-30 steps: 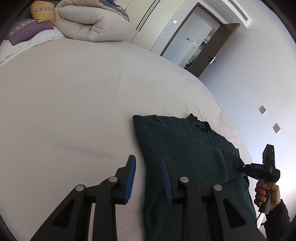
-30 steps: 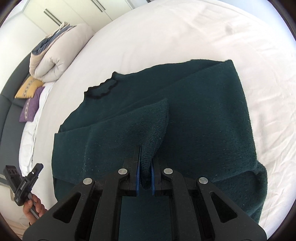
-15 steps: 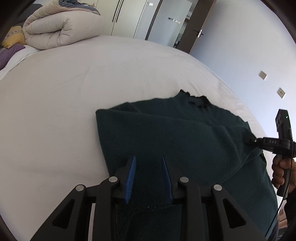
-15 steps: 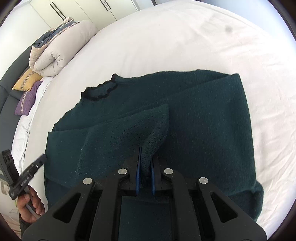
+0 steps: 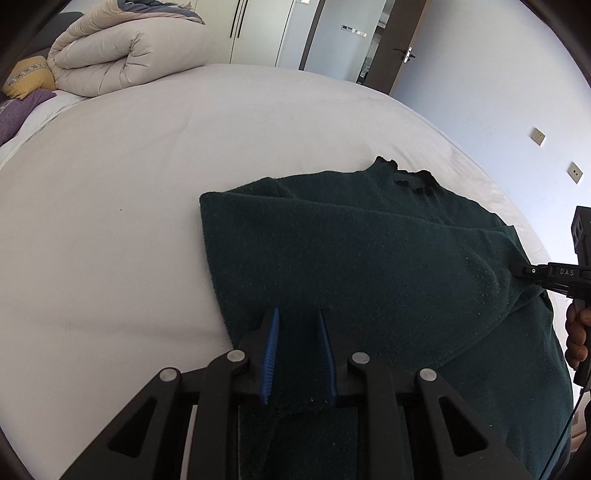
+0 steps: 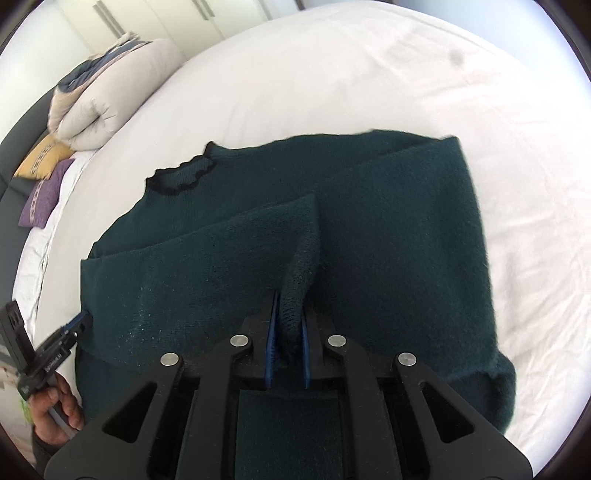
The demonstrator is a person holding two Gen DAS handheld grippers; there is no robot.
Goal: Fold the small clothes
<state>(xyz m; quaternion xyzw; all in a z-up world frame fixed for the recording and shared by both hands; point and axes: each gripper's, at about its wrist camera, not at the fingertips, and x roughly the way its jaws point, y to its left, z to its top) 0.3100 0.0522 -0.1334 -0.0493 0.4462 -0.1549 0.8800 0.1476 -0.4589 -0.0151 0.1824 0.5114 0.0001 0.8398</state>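
The right gripper [image 6: 287,325], a black two-finger tool with blue ribbed pads, is clenched on a bunched fold of one dark green knitted sweater [image 6: 388,236], the cloth pinched between its nearly closed fingers and rising in a ridge straight ahead of them. The left gripper [image 5: 297,339], of the same black and blue make, stands parted over the sweater's near edge, its two pads apart with fuzzy knit showing in the gap between them; whether the pads press the cloth cannot be told.

The sweater lies spread on a smooth white bed sheet [image 5: 129,221], directly ahead of both grippers, with a scalloped black-trimmed collar [image 6: 181,177] at its far end. One sleeve or side panel is folded across the body, making a slanting edge from the right gripper's fingertips toward its left. The knit looks soft and slightly nubby, flecked with pale lint.

Far ahead and to the left of the left gripper sit one rolled cream quilted duvet [image 5: 125,55], one yellow patterned cushion [image 5: 29,75] and one purple cushion [image 5: 20,110]. Beyond the bed stand white wardrobe doors [image 5: 258,33] and a dark open door [image 5: 402,48]. Two wall sockets [image 5: 537,136] dot the pale wall to the right.
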